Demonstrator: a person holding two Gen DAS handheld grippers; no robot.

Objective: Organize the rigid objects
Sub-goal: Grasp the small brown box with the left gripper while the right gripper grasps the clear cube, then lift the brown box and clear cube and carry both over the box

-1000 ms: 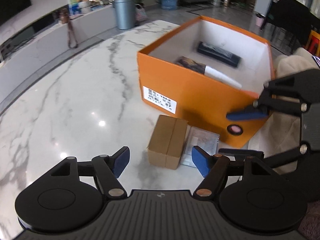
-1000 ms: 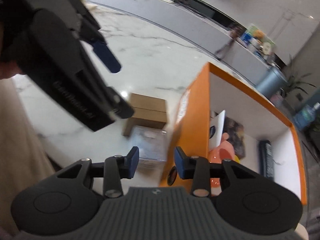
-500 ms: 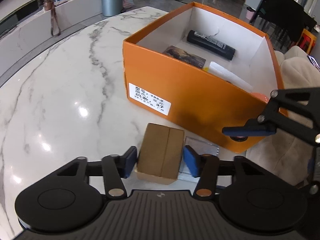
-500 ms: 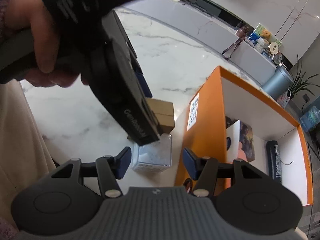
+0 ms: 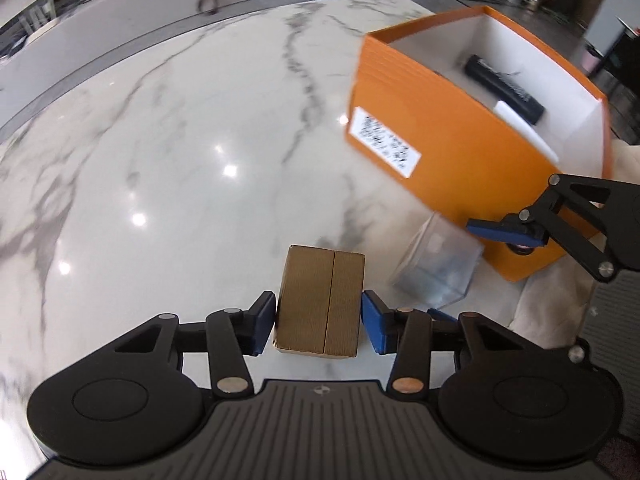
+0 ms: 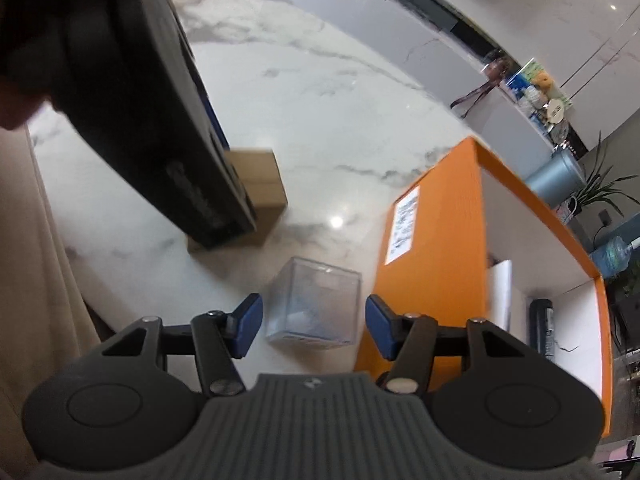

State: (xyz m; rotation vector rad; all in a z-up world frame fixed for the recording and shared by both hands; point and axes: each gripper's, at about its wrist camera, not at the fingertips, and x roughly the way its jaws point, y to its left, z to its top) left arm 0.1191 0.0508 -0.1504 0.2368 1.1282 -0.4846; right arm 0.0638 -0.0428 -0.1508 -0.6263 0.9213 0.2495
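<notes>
My left gripper (image 5: 319,322) is shut on a small brown cardboard box (image 5: 321,300), its blue pads against both sides; whether the box is off the marble table (image 5: 160,140) I cannot tell. The box also shows in the right wrist view (image 6: 260,184), partly hidden by the left gripper body. A clear plastic box (image 6: 316,308) stands on the table between the open fingers of my right gripper (image 6: 314,326), which do not touch it. It also shows in the left wrist view (image 5: 438,268). An open orange box (image 5: 460,148) holds a black tube (image 5: 504,88) and a white card (image 5: 524,128).
The orange box (image 6: 436,256) stands close to the right of the clear box. Beige fabric (image 6: 36,264) lies along the table's near edge. A grey bin (image 6: 554,178) and a low counter stand beyond the table.
My left gripper has closed on the brown box and swung left, away from the orange box. My right gripper has opened wider around the clear box.
</notes>
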